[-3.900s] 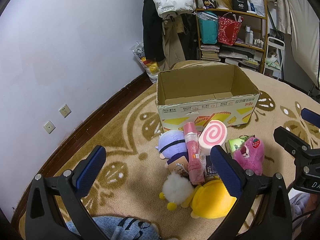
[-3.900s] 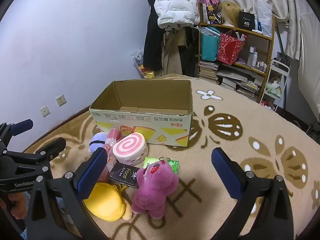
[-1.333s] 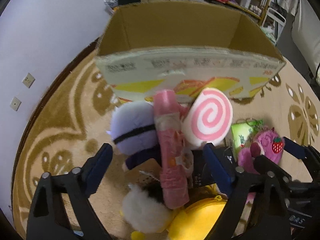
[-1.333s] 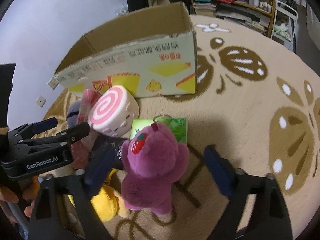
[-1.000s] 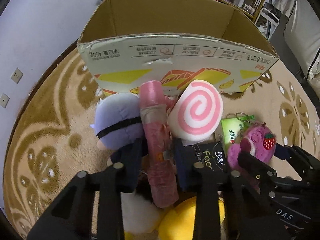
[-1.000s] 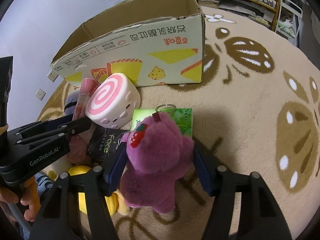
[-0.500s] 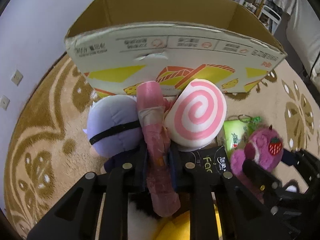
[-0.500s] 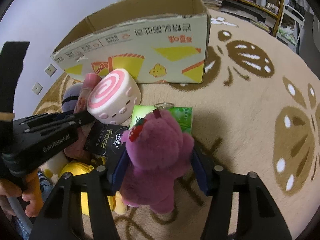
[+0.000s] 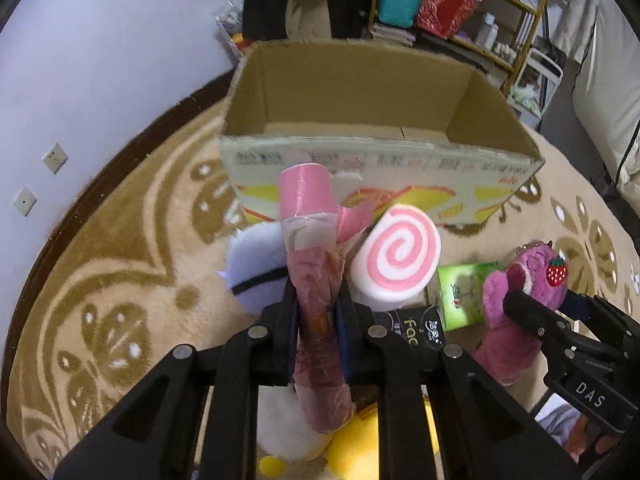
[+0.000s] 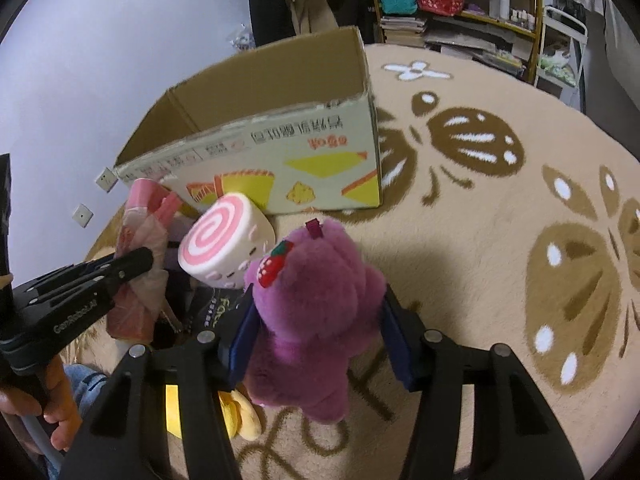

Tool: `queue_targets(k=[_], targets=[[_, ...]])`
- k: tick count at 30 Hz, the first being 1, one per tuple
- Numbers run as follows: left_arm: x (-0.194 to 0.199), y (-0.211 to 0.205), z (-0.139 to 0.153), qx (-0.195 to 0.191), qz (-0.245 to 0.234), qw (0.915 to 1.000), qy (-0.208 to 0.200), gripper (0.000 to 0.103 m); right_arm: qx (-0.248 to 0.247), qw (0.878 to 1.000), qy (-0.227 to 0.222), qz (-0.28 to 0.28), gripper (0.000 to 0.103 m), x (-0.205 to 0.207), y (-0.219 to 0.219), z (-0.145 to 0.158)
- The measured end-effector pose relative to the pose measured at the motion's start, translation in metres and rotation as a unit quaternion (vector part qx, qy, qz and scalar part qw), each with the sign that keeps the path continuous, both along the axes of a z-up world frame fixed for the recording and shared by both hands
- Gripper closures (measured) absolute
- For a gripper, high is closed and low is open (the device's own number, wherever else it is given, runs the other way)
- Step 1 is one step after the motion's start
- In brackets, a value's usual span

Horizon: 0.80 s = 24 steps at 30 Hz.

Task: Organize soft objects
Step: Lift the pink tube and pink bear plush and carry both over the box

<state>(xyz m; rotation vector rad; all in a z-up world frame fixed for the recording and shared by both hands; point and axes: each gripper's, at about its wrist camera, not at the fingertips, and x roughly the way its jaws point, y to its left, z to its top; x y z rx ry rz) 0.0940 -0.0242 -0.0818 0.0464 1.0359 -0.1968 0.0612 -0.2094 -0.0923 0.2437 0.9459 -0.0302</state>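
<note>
— What is seen, from the largest thing down?

— A patterned rug (image 10: 500,216) is spread across the floor, and an open cardboard box (image 9: 360,92) is stood on it, its printed front wall turned toward the toys.

— And where are the toys placed?

— A pile is gathered just in front of the box. A purple plush bear (image 10: 316,308) with a strawberry on its head is clamped between the blue pads of the right gripper (image 10: 316,332), one pad pressed into each side of its body. A round pink-swirl cushion (image 9: 394,256) is leaned just beside it.

— What is held by the other claw?

— A long pink wrapped bundle (image 9: 316,280) is pinched at its middle by the left gripper (image 9: 317,320), jaws clenched tight; its top end is seen against the box front. A pale purple plush (image 9: 256,276) lies touching its left side, and a yellow plush (image 9: 356,448) is partly hidden under the claw.
</note>
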Motion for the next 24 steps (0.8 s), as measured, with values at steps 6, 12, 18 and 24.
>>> queue_targets(k=[6, 12, 18, 24], targets=[[-0.014, 0.019, 0.027, -0.004, 0.018, 0.9992, -0.035, 0.088, -0.008, 0.999, -0.036, 0.004, 0.044, -0.006, 0.002, 0.017], [-0.031, 0.024, 0.063, 0.014, 0.017, 0.9962, -0.084, 0.088, -0.002, 0.998, -0.067, 0.009, 0.044, -0.014, 0.007, 0.043], [-0.044, 0.021, 0.103, 0.022, 0.011, 0.9879, -0.153, 0.088, -0.021, 0.993, -0.114, 0.018, 0.043, -0.022, 0.017, 0.08], [-0.031, 0.023, 0.123, 0.031, 0.016, 0.9833, -0.178, 0.088, -0.031, 0.989, -0.141, 0.026, 0.043, -0.019, 0.018, 0.106]])
